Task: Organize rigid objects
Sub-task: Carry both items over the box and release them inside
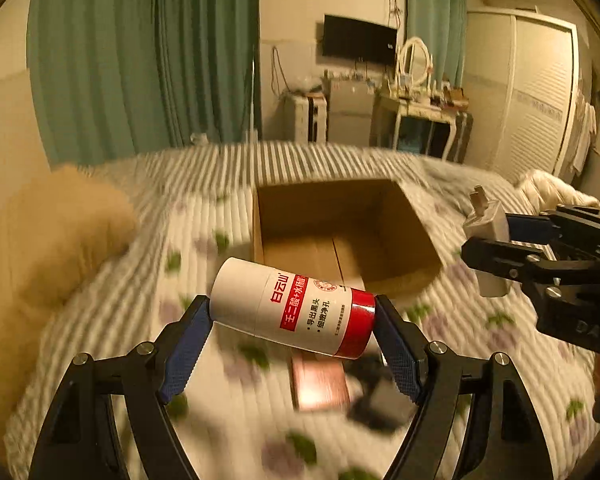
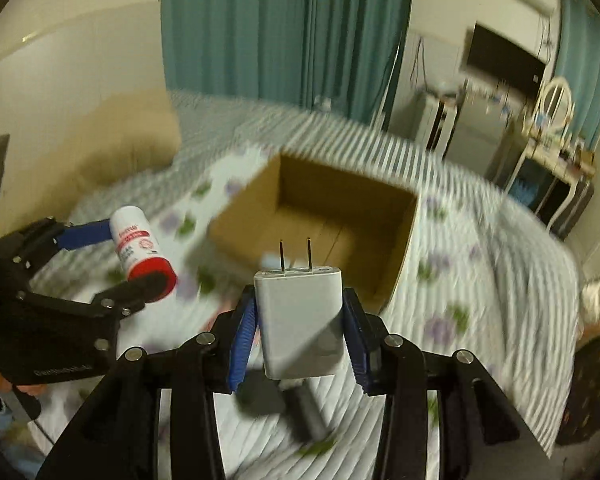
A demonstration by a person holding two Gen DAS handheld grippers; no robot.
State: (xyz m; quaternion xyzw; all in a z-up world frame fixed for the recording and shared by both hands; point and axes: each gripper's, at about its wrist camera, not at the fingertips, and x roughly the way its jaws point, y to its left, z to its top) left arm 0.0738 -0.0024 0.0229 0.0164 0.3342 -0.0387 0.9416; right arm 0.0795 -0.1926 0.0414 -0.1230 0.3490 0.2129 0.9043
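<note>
My left gripper point(image 1: 292, 312) is shut on a white tube with a red end point(image 1: 292, 308), held sideways above the bed, short of an open cardboard box point(image 1: 340, 236). My right gripper point(image 2: 300, 320) is shut on a white plug charger point(image 2: 300, 320), prongs pointing forward toward the box point(image 2: 320, 220). The left gripper with the tube point(image 2: 142, 246) shows at left in the right wrist view. The right gripper with the charger point(image 1: 488, 236) shows at right in the left wrist view. The box looks empty.
The box sits on a bed with a striped, flower-print quilt point(image 1: 228, 392). A pink flat object point(image 1: 320, 380) and dark objects point(image 1: 380, 400) lie on the quilt below the tube. A tan pillow point(image 1: 56, 240) is at left. Furniture stands beyond the bed.
</note>
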